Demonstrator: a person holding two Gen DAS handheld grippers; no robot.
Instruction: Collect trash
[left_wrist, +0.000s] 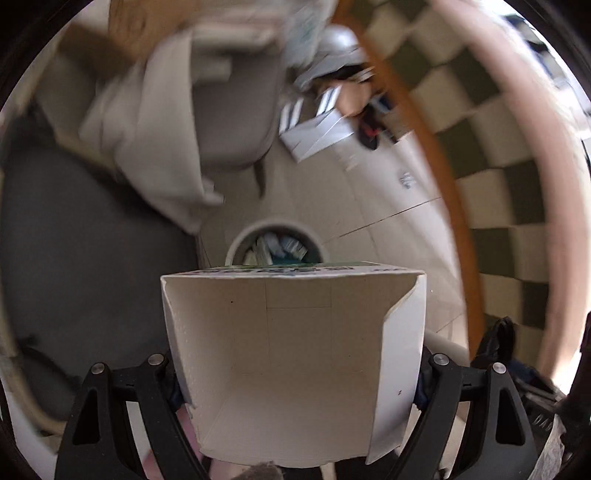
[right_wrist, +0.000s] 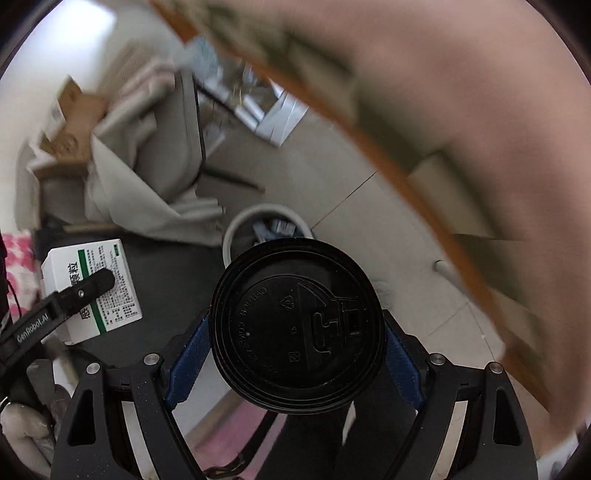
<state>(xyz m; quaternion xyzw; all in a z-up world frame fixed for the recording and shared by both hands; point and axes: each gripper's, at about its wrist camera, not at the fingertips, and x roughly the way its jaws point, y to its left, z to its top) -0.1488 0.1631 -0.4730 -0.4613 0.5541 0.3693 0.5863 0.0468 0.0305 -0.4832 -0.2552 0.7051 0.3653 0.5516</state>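
Two loads: our left gripper (left_wrist: 295, 369) clamps an opened carton (left_wrist: 291, 362), the right gripper (right_wrist: 295, 339) a lidded cup (right_wrist: 295, 325), both above the wastebasket (left_wrist: 242, 240) for dropping.

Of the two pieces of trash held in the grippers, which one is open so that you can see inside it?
The white cardboard box in the left gripper: its torn end gapes, showing the bare inside. The cup in the right gripper is closed by a black lid.

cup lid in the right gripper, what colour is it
Black, embossed with lettering; the cup lid shows best in the right wrist view.
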